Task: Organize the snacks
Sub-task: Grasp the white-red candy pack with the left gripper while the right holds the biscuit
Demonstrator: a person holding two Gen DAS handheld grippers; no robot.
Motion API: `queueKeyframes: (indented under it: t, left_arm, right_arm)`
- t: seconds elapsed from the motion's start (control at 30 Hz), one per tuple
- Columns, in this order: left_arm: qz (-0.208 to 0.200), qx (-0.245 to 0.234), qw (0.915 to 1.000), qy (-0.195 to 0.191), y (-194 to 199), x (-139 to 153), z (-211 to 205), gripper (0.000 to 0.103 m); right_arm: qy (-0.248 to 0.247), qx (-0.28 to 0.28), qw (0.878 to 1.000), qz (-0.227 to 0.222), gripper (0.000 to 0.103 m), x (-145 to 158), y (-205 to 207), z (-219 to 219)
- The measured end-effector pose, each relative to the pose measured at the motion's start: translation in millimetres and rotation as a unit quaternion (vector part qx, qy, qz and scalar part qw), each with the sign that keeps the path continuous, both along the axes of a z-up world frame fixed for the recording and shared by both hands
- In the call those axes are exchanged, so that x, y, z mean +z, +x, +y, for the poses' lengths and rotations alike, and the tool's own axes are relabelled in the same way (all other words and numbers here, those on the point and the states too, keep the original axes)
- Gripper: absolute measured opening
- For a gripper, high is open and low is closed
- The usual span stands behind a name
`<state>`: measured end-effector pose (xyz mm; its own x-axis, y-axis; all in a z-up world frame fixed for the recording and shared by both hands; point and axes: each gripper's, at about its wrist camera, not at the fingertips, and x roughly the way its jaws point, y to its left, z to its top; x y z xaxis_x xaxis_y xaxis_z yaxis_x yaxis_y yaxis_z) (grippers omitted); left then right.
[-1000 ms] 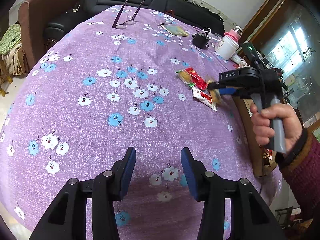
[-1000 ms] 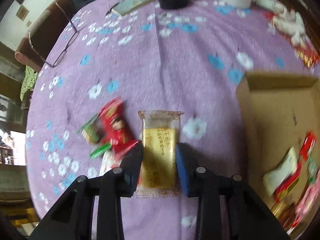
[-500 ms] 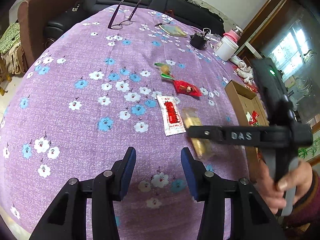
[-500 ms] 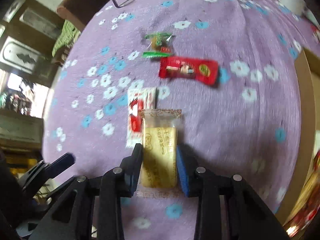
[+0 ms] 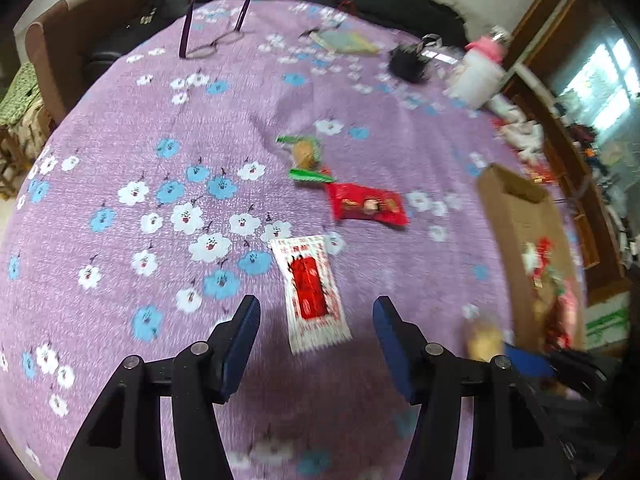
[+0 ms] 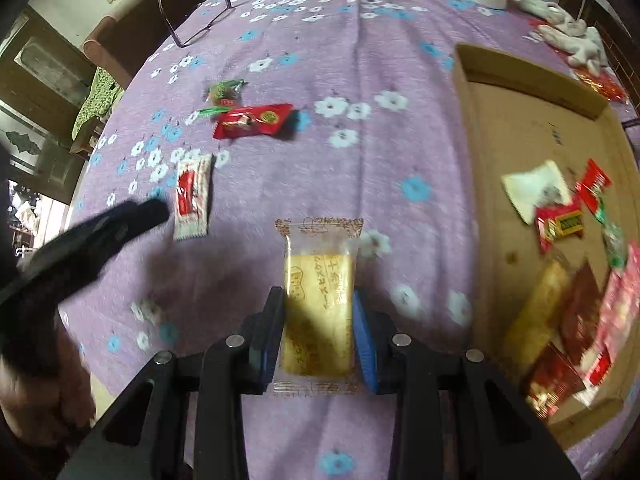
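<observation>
The right hand-held gripper (image 6: 318, 330) pinches a light, crushable cracker packet (image 6: 319, 300) by its sides above the bench (image 6: 360, 40); the left hand-held gripper (image 5: 316, 338) gapes empty over a red-and-white sachet (image 5: 310, 290).

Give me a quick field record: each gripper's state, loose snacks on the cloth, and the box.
left gripper: open, hovering over the white-and-red packet
right gripper: shut on the yellow biscuit pack, above the tablecloth
loose snacks: white-and-red packet, red wrapper, green-wrapped snack
cardboard box: right of the held pack, several snacks already inside
</observation>
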<state>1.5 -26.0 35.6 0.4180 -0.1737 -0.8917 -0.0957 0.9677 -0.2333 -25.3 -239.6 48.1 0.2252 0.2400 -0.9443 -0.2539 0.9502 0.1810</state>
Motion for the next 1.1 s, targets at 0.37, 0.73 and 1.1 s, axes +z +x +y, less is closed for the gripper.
queueKeyframes:
  t: [0.37,0.73,1.1]
  left_arm:
    - [-0.020,-0.005,0.9984,0.052,8.2,-17.3,-19.1,0.024]
    - [-0.035,-0.092,0.9933,0.061,-48.7,-13.7,-64.3,0.024]
    - [-0.047,-0.128,0.9843,0.112,-51.3,-19.2,-81.9,0.033]
  right_arm:
    - [0.009,0.006,0.999,-0.032,0.033,19.7,-10.0,-22.4]
    - [0.014,0.015,1.000,-0.014,0.032,11.5,-6.7,-14.1]
    - [0.026,0.013,0.999,-0.014,0.032,9.6,-6.3,-16.3]
